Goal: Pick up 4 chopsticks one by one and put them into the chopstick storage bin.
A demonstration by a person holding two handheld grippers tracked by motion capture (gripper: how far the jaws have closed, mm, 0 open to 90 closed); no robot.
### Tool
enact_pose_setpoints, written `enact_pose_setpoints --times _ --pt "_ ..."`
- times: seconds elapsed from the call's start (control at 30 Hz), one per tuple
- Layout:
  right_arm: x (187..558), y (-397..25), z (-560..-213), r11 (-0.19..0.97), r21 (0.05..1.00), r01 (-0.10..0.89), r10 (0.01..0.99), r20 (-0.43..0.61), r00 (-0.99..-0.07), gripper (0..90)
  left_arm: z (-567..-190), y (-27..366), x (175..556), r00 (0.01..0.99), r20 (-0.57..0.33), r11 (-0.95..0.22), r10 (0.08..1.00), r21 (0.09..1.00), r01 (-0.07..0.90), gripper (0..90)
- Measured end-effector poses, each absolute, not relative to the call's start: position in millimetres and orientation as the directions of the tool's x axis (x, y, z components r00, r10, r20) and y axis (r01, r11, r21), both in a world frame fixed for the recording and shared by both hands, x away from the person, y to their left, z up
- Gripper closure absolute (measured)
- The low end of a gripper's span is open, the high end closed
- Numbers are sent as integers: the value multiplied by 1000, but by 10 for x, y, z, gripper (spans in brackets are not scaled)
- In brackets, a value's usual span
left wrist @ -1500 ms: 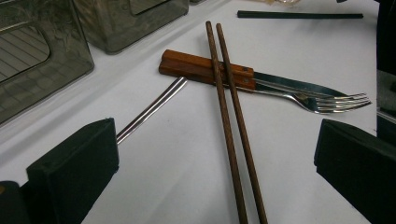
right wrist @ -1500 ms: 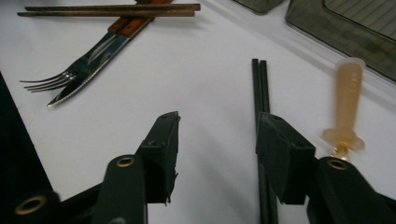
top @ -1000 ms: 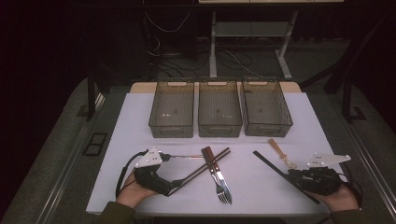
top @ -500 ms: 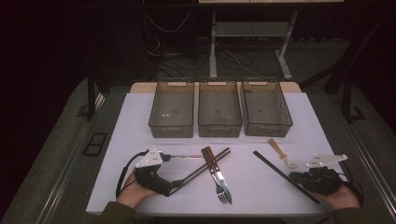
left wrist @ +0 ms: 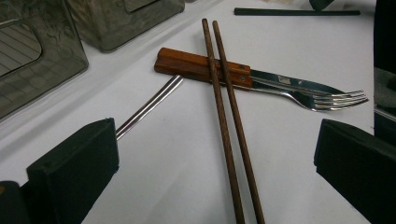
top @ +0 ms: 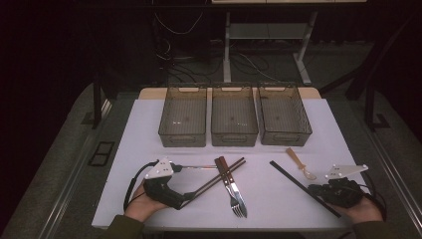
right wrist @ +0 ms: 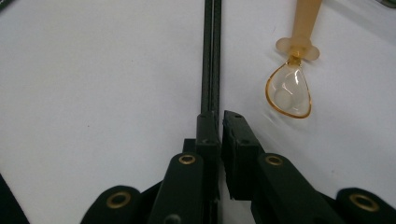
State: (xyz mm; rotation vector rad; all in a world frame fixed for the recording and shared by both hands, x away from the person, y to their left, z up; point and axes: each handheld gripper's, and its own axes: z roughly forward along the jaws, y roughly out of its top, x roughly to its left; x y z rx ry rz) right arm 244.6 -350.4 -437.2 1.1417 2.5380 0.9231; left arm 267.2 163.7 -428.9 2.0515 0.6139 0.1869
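Note:
My left gripper (top: pixel 191 195) rests at the table's front left, held by a hand, and is open. Its wide-apart jaws (left wrist: pixel 215 127) flank a pair of brown chopsticks (left wrist: pixel 224 107). These lie across the wooden handles of a knife (top: pixel 234 185) and fork (left wrist: pixel 322 100). My right gripper (top: pixel 314 189) lies at the front right, shut. In the right gripper view its jaws (right wrist: pixel 219 116) sit over the near part of a pair of black chopsticks (right wrist: pixel 211 56), which runs under the left jaw. An amber plastic spoon (right wrist: pixel 289 93) lies just to the right.
Three smoky see-through bins (top: pixel 234 117) stand side by side at the back of the white table (top: pixel 149 134). A thin silver rod (left wrist: pixel 149 105) lies left of the wooden handles. Dark floor and table legs lie beyond the far edge.
The right gripper has crept very slightly left over the black chopsticks. The left gripper and the cutlery lie where they were.

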Motion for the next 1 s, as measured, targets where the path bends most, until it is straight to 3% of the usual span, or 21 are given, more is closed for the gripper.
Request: enact_pose_setpoints --times 1.0 --pt "2477 -3505 -4405 545 606 579 717 21 -697 852 -4289 1632 2669 865 -103 -430 491 835 344 0"
